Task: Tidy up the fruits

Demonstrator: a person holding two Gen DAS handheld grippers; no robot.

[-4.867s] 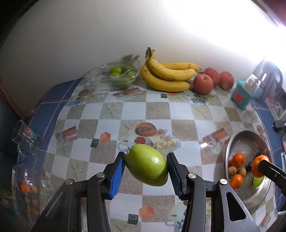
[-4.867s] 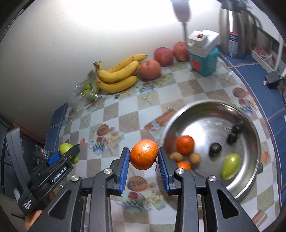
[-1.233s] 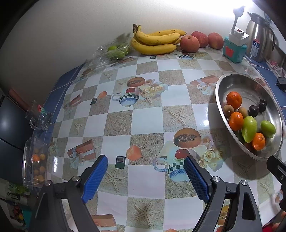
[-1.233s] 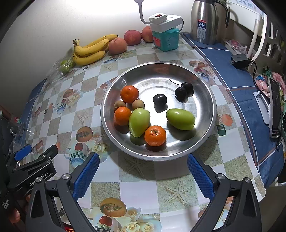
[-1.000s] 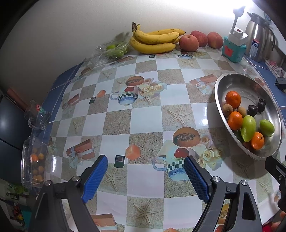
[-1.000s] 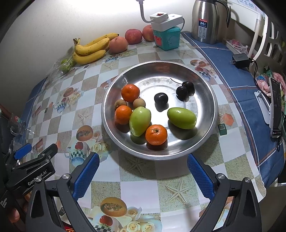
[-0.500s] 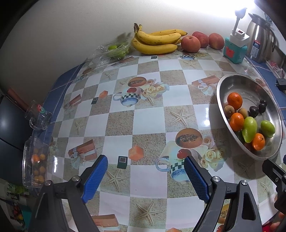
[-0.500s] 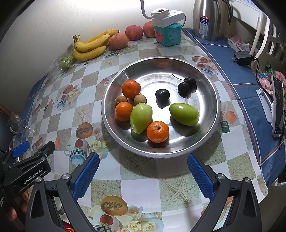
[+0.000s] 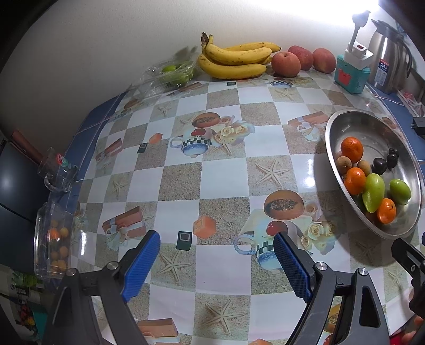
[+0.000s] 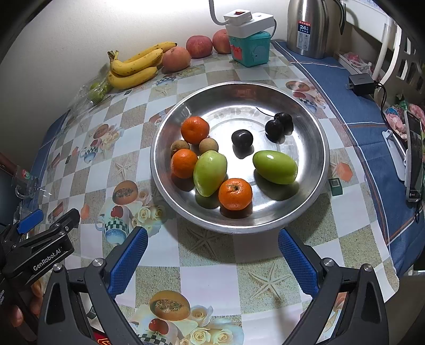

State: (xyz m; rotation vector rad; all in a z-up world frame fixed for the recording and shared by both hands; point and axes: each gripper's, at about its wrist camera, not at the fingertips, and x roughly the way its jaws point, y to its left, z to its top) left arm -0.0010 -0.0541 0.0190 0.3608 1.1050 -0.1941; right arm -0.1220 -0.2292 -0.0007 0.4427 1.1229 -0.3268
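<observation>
Three oranges and two green fruits in the steel bowl

Home setting, dining or kitchen corner. Surface covered in glossy checked oilcloth printed with cups, roses, starfish. Stainless steel thermos jug against plain white wall. White power strip sits atop small teal box. Black phone charger on blue cloth edge. Yellow banana bunch and red apples loose by wall; round steel fruit bowl nearby.
</observation>
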